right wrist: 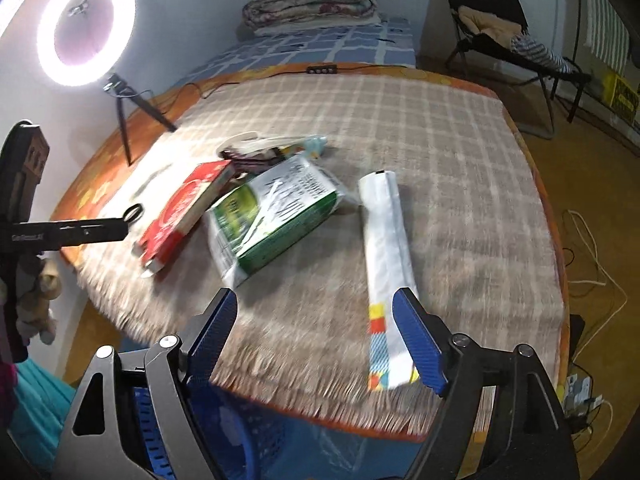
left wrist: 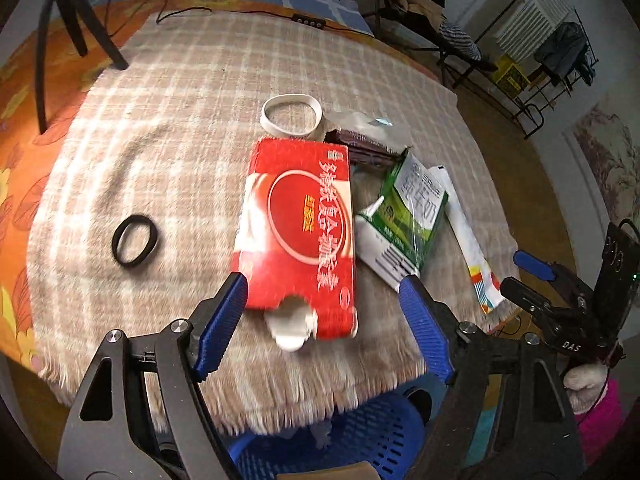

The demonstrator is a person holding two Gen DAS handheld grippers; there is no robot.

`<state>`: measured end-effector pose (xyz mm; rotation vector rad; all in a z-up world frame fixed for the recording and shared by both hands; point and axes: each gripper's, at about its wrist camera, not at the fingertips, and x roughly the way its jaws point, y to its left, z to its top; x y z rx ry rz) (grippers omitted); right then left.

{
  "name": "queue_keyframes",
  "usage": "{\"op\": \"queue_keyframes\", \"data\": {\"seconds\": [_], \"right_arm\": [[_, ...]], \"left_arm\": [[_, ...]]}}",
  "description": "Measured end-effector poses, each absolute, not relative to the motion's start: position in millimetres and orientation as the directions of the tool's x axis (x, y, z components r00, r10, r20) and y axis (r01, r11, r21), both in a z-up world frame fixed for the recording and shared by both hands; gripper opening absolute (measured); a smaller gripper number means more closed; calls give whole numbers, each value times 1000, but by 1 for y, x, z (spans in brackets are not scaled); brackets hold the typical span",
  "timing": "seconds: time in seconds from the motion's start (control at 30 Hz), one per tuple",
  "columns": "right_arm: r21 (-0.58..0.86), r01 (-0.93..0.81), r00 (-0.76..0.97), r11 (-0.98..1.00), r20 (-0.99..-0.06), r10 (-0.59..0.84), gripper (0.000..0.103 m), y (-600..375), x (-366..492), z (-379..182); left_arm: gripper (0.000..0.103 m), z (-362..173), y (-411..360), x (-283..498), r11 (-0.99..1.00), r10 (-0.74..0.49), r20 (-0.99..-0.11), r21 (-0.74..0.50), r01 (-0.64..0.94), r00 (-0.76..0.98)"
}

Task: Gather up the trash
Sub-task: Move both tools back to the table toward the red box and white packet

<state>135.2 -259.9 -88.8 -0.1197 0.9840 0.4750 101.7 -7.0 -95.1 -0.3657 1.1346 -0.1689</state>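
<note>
Presently the left gripper stands with jaws apart and empty over the red carton, which lies flat near the table's front edge. It looks light, crushable cardboard; best pinched across its narrow width. The right gripper is likewise spread, holding nothing.

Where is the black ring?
In the left wrist view, the black ring lies alone on the checked cloth, left of the red box.

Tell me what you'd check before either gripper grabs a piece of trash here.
1. Left gripper jaws open: ok.
2. Red cardboard box lined up between its fingers: ok.
3. Right gripper jaws open: ok.
4. Long white paper wrapper centred between its fingers: not ok, it lies by the right finger.
5. Blue plastic mesh basket waiting below the table edge: ok.
6. Green milk carton clear of the box: cannot tell.
</note>
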Motion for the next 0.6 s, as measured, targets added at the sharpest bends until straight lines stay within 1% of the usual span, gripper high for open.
{"op": "queue_keyframes", "data": {"seconds": [0.2,0.47,0.6], "right_arm": [[142,-419,424,897,-843,332,80,-265,162,-105],[165,-397,396,903,-857,331,80,-268,190,-118],[164,-377,370,912,-876,311,80,-268,203,-128]], "left_arm": [[81,-108,-16,124,937,-306,-871,-348,-42,384],[81,-129,-20,145,971,-202,-917,-232,-49,345],[83,-134,-17,155,971,-198,-920,-231,-62,338]]}}
